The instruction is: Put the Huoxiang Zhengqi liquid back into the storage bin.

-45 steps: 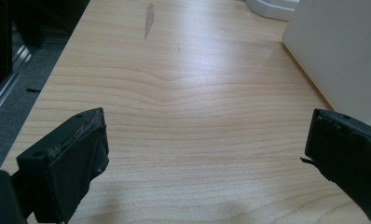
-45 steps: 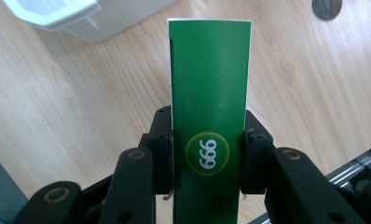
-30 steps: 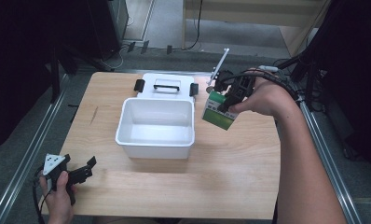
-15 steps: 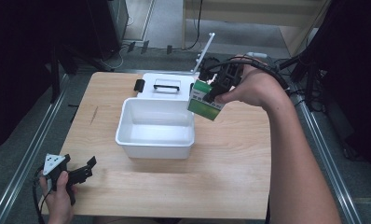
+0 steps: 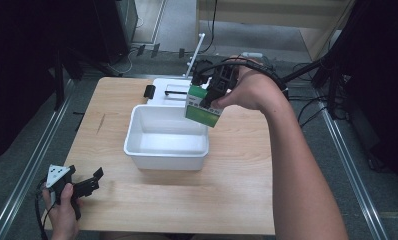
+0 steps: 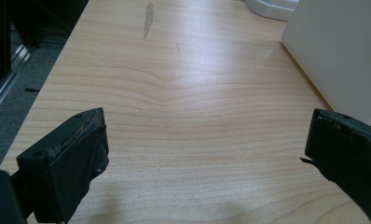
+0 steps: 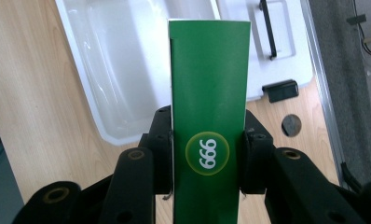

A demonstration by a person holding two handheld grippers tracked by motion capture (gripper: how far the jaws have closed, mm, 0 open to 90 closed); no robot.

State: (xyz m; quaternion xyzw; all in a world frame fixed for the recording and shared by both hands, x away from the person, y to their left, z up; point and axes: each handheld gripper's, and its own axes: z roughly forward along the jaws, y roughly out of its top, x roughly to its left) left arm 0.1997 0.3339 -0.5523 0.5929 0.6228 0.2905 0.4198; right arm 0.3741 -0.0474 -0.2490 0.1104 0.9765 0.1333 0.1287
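Green box (image 7: pixel 208 116) clamped in right gripper (image 7: pixel 207 154) above white bin (image 5: pixel 167 137) (999 logo facing its camera); left gripper (image 6: pixel 207 154) agape.

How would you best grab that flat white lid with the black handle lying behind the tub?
Probably by the raised black handle on the white lid, coming straight down from above. The lid lies flat on the table behind the white tub, so its thin edges offer little to pinch; the bar stands proud, and jaws could close across it.
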